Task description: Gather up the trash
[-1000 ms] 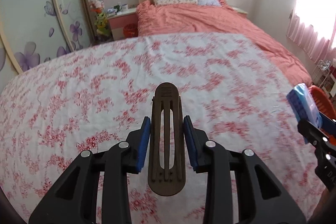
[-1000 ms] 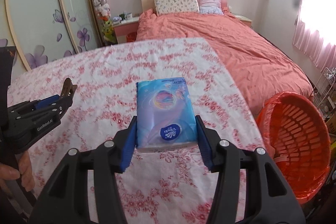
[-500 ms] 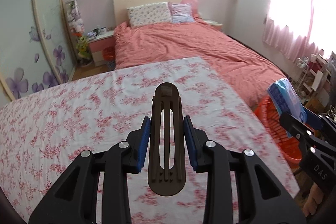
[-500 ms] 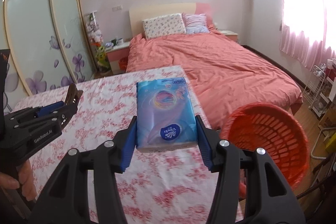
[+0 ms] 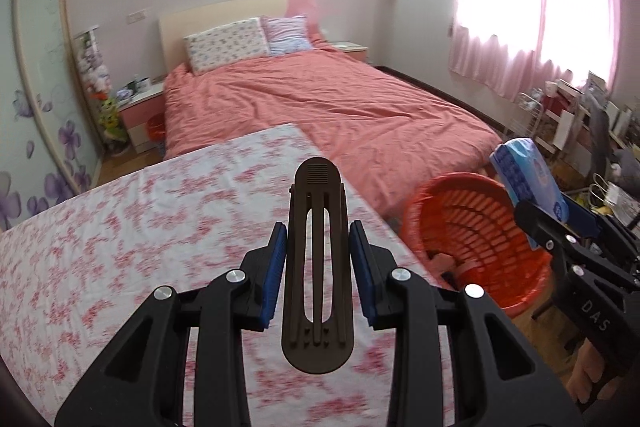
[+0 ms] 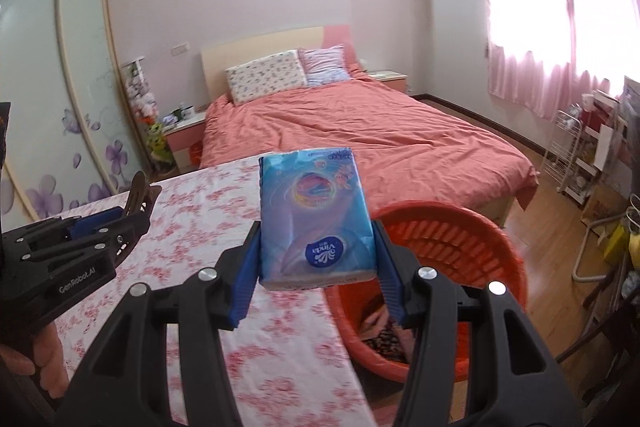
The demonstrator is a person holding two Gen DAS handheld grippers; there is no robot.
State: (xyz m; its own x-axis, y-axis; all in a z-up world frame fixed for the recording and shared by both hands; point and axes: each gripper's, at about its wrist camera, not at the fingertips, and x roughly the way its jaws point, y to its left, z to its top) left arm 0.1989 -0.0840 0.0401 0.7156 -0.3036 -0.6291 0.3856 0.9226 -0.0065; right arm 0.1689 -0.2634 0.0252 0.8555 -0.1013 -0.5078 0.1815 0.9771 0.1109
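A: Clip (image 5: 317,259) first, on the left: dark brown, clamped between the left gripper (image 5: 318,263) pads, held over the table (image 5: 132,227) near its right edge.

B: And the right gripper (image 6: 318,267)?

A: Clamped on a blue tissue pack (image 6: 316,219), held above the table's right edge, just beside the basket (image 6: 496,239). The basket stands on the floor against that edge.

B: So which step is this?

A: Carrying, I'd say. Both pieces are lifted and neither is over the basket mouth yet. Next, each gripper needs to reach over the rim, then let go, so nothing lands on the floor.

B: Anything unclear?

A: The basket's contents: something lies at the bottom, half hidden by the right gripper. The tablecloth is blurred, and the basket's right wall sits behind the pack in the left view.
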